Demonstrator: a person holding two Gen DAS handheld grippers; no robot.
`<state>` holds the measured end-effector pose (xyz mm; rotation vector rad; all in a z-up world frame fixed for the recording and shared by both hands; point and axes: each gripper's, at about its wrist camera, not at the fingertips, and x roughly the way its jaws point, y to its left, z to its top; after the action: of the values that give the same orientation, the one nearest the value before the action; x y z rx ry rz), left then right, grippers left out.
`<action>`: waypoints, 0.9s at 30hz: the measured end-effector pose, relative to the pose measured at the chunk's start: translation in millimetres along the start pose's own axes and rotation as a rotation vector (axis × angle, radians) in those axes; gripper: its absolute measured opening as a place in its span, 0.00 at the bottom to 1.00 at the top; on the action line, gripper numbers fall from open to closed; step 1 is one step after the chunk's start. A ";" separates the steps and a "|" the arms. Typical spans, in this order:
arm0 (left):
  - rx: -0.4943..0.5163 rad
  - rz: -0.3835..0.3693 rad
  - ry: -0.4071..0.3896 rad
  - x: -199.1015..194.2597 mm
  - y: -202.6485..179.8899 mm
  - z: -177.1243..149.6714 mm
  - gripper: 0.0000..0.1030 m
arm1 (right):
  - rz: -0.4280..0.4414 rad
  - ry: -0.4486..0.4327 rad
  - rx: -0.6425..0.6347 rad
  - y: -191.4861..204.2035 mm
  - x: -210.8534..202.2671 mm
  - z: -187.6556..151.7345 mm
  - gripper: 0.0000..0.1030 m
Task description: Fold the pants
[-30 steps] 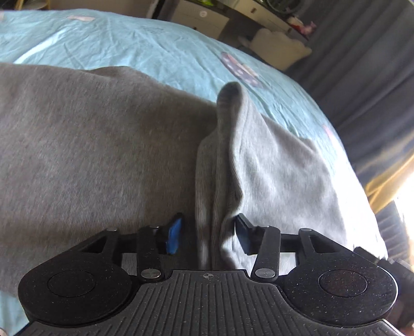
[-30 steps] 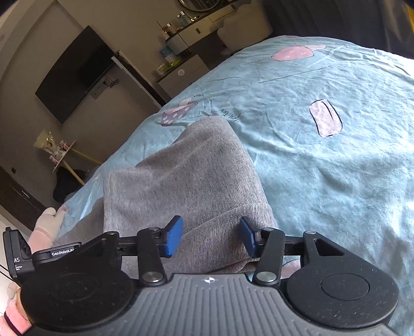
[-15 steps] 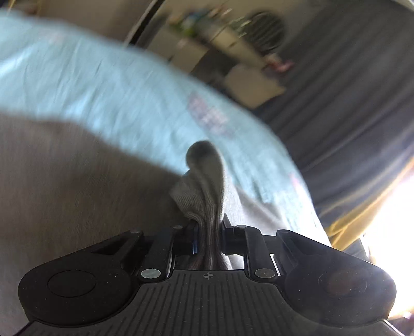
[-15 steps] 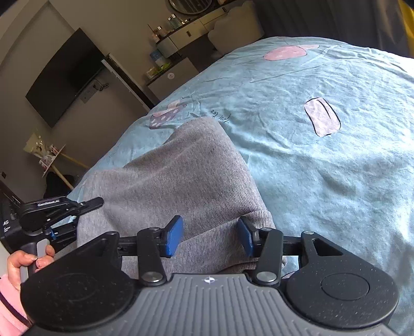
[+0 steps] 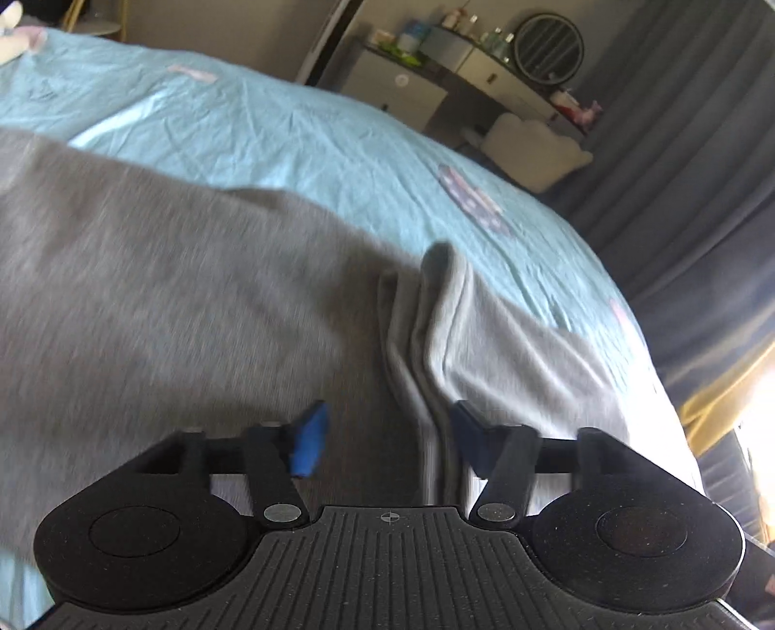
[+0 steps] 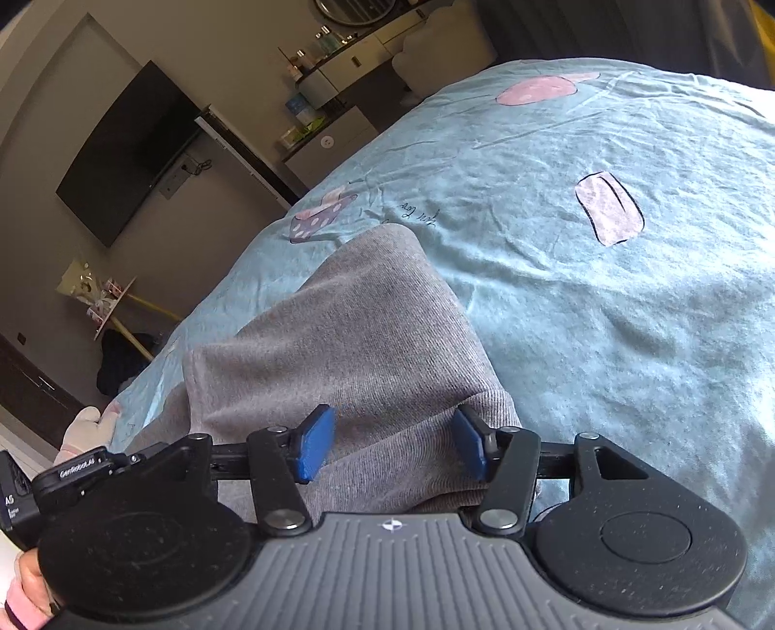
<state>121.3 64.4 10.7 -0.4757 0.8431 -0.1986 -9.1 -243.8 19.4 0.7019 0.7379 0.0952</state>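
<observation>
Bed sheet (image 5: 300, 135), light blue with pink and purple printed motifs, wrinkled. Television (image 6: 128, 152) on the wall; dresser (image 5: 411, 92) carrying bottles, with a round mirror (image 5: 550, 41) above. Dark curtain (image 5: 688, 145) at right; pale cushioned chair (image 5: 537, 145) beside the dresser

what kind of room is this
Most likely a bedroom: the grey pants lie on a bed with a light blue printed sheet, a dark TV hangs on the wall, and a dresser with a round mirror stands beyond.
</observation>
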 end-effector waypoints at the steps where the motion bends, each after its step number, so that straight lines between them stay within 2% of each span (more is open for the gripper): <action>1: -0.018 -0.026 0.024 -0.2 3.7 -7.6 0.65 | 0.000 0.000 -0.001 0.2 0.0 -0.3 0.58; 3: -0.066 -0.065 0.073 4.9 7.1 -14.4 0.64 | -0.007 0.002 -0.015 3.1 -0.3 -1.0 0.58; 6: -0.106 -0.093 0.099 14.2 6.0 -18.4 0.61 | -0.017 0.004 -0.040 6.8 -1.6 -2.3 0.59; 9: -0.205 -0.175 0.138 24.0 11.9 -19.4 0.56 | -0.016 -0.001 -0.045 8.4 -4.6 -2.8 0.61; 11: -0.261 -0.200 0.164 29.6 13.8 -24.7 0.48 | -0.021 -0.004 -0.044 9.2 -6.2 -3.2 0.63; 13: -0.297 -0.220 0.185 37.0 17.7 -27.8 0.32 | -0.027 -0.007 -0.045 10.4 -7.8 -4.1 0.64; 15: -0.327 -0.230 0.197 39.3 20.9 -32.4 0.27 | -0.035 -0.008 -0.050 12.5 -9.7 -4.6 0.64; 16: -0.327 -0.234 0.193 38.8 22.5 -32.7 0.23 | -0.039 -0.006 -0.054 13.7 -10.5 -4.6 0.65; 19: -0.282 -0.213 0.177 32.2 19.0 -32.8 0.19 | -0.058 -0.010 -0.078 19.7 -14.2 -5.7 0.65; 24: -0.241 -0.181 0.152 20.1 14.8 -18.7 0.17 | -0.093 -0.010 -0.156 36.6 -15.7 -5.6 0.65; 27: -0.167 -0.123 0.110 6.7 15.7 -11.0 0.17 | -0.130 -0.010 -0.240 49.7 -13.6 -9.3 0.65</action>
<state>117.2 72.3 -7.5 -0.6786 0.9427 -0.2707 -17.4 -204.7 53.2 0.4242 0.7465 0.0601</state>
